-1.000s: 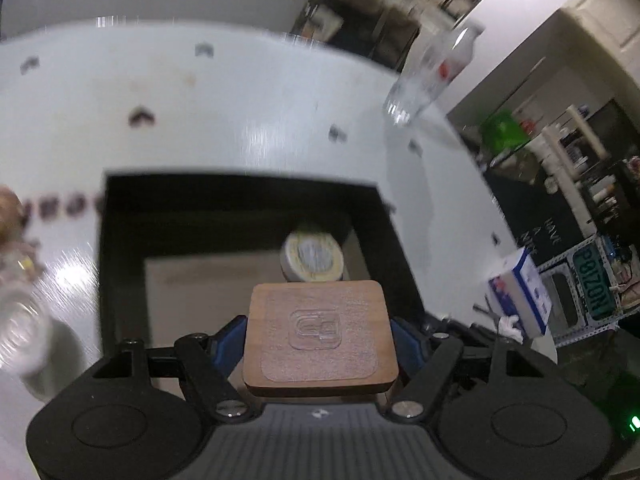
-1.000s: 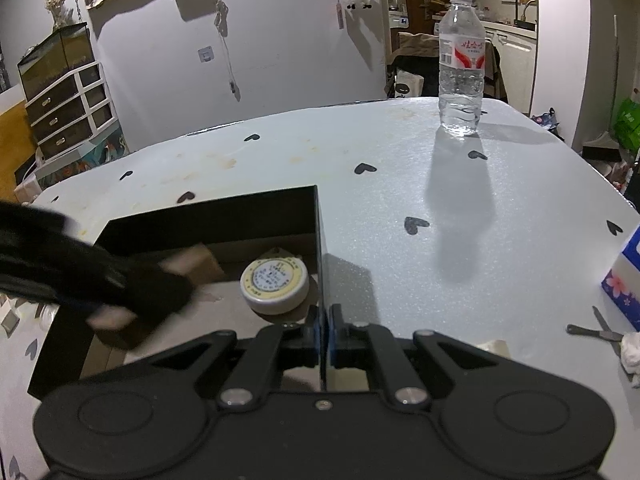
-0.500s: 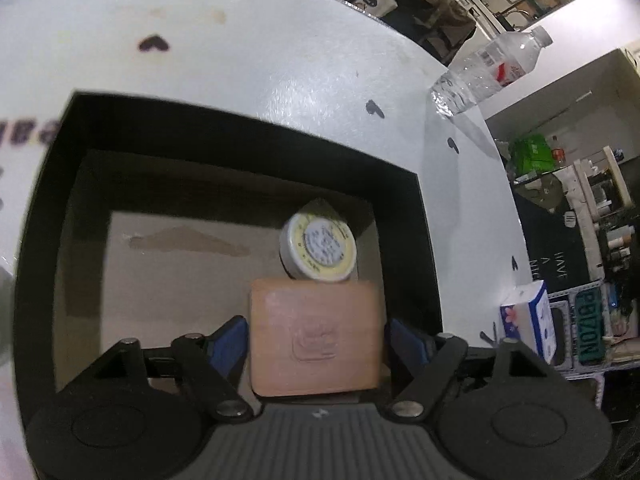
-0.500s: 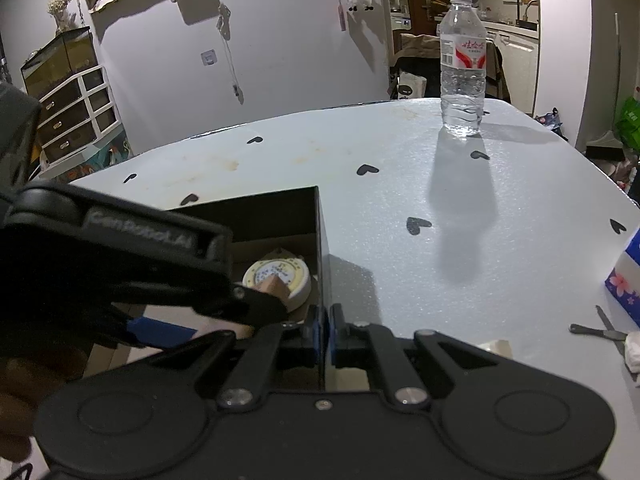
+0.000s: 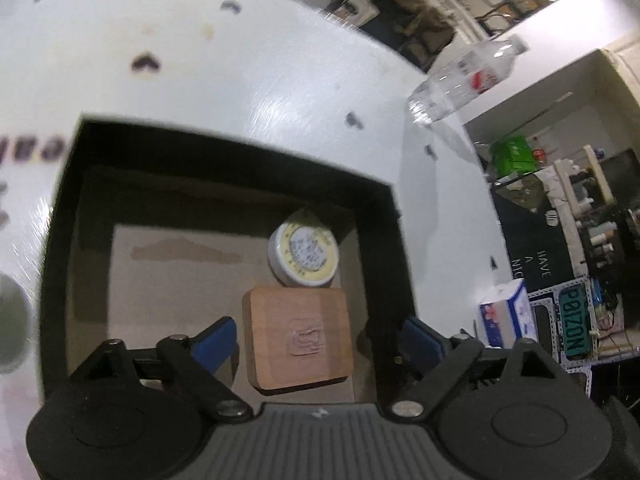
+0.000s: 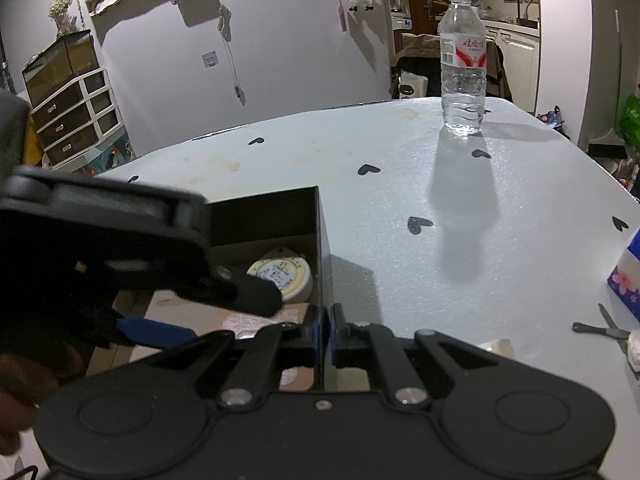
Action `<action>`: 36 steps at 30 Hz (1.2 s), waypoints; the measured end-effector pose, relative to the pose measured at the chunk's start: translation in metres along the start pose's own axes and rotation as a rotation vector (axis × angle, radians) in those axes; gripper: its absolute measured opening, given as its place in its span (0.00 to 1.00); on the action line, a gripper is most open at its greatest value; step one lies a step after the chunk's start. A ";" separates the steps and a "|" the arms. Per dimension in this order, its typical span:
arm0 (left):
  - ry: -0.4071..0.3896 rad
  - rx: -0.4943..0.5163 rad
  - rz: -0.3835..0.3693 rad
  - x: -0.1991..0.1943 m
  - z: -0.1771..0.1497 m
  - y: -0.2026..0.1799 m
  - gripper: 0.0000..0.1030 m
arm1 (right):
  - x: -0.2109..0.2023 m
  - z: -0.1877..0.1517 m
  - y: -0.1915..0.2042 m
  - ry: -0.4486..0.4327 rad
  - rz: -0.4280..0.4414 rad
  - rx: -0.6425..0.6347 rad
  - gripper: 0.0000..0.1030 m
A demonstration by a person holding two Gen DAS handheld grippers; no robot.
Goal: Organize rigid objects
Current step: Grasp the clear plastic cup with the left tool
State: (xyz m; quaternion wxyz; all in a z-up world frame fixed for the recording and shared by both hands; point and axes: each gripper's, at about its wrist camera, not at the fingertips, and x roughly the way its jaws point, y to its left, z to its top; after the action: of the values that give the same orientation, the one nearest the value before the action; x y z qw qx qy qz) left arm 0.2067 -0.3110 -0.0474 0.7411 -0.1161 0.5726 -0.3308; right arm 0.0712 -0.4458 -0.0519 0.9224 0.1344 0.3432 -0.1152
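A black open box point(image 5: 224, 148) with a brown cardboard floor stands on the white table. Inside lie a round white tin with a yellow label point(image 5: 305, 254) and, just in front of it, a square wooden block point(image 5: 298, 340). My left gripper point(image 5: 318, 338) is open above the box, its blue fingers point(image 5: 214, 338) apart on either side of the block and clear of it. In the right wrist view my right gripper point(image 6: 325, 330) is shut on the box's right wall point(image 6: 322, 240); the tin point(image 6: 282, 274) shows behind the left gripper's body point(image 6: 120, 248).
A clear water bottle point(image 6: 463, 64) stands at the far right of the table point(image 6: 480, 208). A blue and white tissue pack point(image 6: 628, 280) and small metal scissors point(image 6: 600, 328) lie at the right edge. Black heart marks dot the tabletop.
My left gripper lowered the wooden block into the box beside the tin, then opened and let it go. The right gripper kept its hold on the box wall.
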 end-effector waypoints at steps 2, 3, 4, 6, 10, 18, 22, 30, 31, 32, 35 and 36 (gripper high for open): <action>-0.047 0.047 -0.009 -0.017 -0.001 -0.004 0.93 | 0.000 0.000 0.000 0.000 0.000 0.000 0.06; -0.070 0.066 -0.009 -0.025 -0.001 -0.006 0.95 | 0.000 0.000 0.000 0.000 0.001 0.001 0.06; -0.103 0.085 -0.007 -0.035 -0.002 -0.007 0.95 | 0.000 0.000 0.000 0.000 0.001 0.002 0.06; -0.165 0.123 0.003 -0.052 -0.004 -0.009 0.99 | 0.000 0.000 0.001 0.000 0.001 0.003 0.06; -0.280 0.220 0.051 -0.086 -0.011 -0.009 1.00 | 0.000 0.000 0.001 0.001 0.000 0.005 0.06; -0.519 0.346 0.273 -0.135 -0.026 0.017 1.00 | 0.000 -0.001 0.001 0.000 -0.003 0.007 0.06; -0.575 0.341 0.383 -0.141 -0.031 0.041 1.00 | 0.000 0.000 0.001 0.000 -0.006 0.007 0.06; -0.543 0.350 0.562 -0.120 -0.050 0.082 1.00 | 0.001 -0.001 0.001 0.004 -0.010 0.007 0.06; -0.535 0.350 0.567 -0.117 -0.052 0.085 1.00 | 0.002 -0.001 0.001 0.006 -0.011 0.006 0.06; -0.528 0.350 0.570 -0.113 -0.054 0.089 1.00 | 0.002 -0.001 0.001 0.008 -0.012 0.007 0.06; -0.515 0.369 0.564 -0.102 -0.061 0.095 0.97 | 0.003 -0.001 0.002 0.010 -0.015 0.008 0.06; -0.510 0.382 0.556 -0.098 -0.063 0.096 0.92 | 0.003 -0.001 0.003 0.011 -0.016 0.009 0.06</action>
State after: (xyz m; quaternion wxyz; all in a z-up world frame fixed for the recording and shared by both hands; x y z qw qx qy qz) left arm 0.1703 -0.1646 -0.0446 0.9283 0.1041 0.3089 -0.1791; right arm 0.0738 -0.4435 -0.0542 0.9189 0.1363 0.3490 -0.1233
